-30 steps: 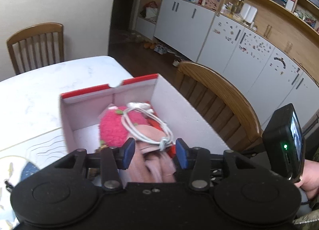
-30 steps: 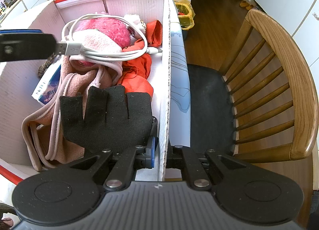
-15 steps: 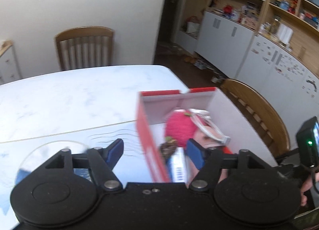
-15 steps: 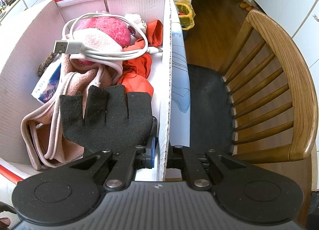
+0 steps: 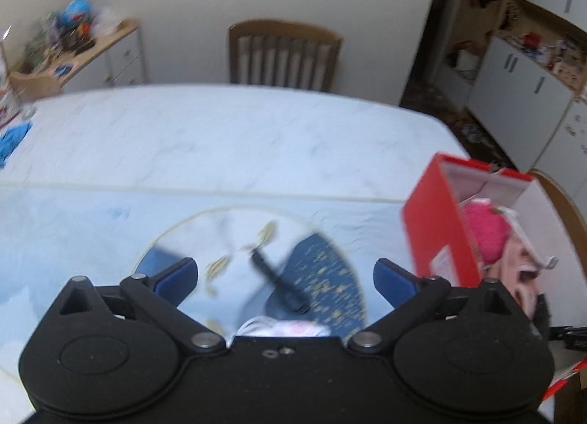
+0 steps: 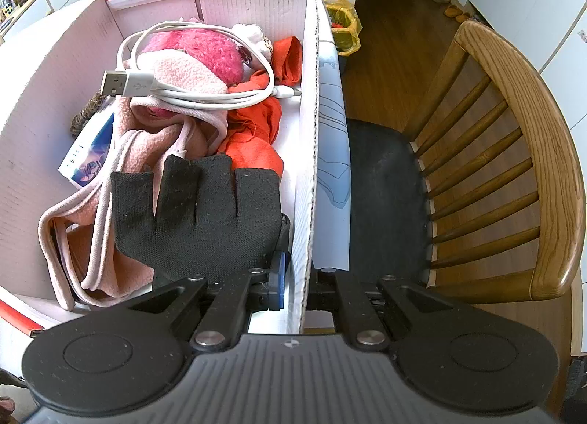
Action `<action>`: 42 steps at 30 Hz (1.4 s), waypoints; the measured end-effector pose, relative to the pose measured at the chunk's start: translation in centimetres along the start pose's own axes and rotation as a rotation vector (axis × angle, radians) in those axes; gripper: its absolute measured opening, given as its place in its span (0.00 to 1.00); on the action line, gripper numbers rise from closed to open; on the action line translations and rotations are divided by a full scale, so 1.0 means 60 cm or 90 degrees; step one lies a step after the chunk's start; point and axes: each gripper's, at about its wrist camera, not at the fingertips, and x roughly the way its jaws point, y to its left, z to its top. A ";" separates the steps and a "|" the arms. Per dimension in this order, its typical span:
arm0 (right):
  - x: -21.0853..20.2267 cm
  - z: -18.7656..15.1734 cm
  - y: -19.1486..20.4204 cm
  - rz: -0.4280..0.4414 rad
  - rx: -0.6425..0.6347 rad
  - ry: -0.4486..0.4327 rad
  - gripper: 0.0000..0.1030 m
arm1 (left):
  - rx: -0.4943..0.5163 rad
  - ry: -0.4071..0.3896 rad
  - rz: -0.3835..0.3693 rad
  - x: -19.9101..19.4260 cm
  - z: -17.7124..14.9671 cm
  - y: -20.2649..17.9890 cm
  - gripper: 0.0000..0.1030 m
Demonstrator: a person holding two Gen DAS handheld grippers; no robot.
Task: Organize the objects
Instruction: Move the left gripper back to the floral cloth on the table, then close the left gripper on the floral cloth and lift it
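A red and white cardboard box point(image 6: 312, 137) holds a coiled white USB cable point(image 6: 176, 90), a pink plush point(image 6: 198, 46), pink cloth, orange cloth and a black glove point(image 6: 198, 211). My right gripper point(image 6: 298, 279) is shut on the box's right wall. In the left wrist view the box point(image 5: 436, 225) stands at the right. My left gripper point(image 5: 286, 275) is open and empty above the table, over a black pen-like object point(image 5: 279, 286) and a white and pink item point(image 5: 282, 326) near my fingers.
A white marble table point(image 5: 220, 137) carries a round blue patterned mat point(image 5: 323, 277). A blue cloth point(image 5: 13, 137) lies at its far left. A wooden chair point(image 5: 282, 53) stands behind it and another point(image 6: 513, 152) right of the box.
My left gripper has left the box, swung left over the table and opened wide. The USB cable now lies in the box. The right gripper has not moved.
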 end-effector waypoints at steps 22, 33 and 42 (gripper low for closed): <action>0.003 -0.001 0.002 -0.007 0.004 0.004 0.07 | 0.133 0.070 0.048 0.063 -0.131 -0.047 0.93; 0.004 -0.003 0.002 -0.011 0.009 0.006 0.07 | 0.104 0.090 0.010 0.079 -0.129 -0.037 0.60; 0.003 -0.013 -0.003 -0.019 0.031 0.007 0.07 | 0.070 0.095 -0.049 0.072 -0.119 -0.021 0.29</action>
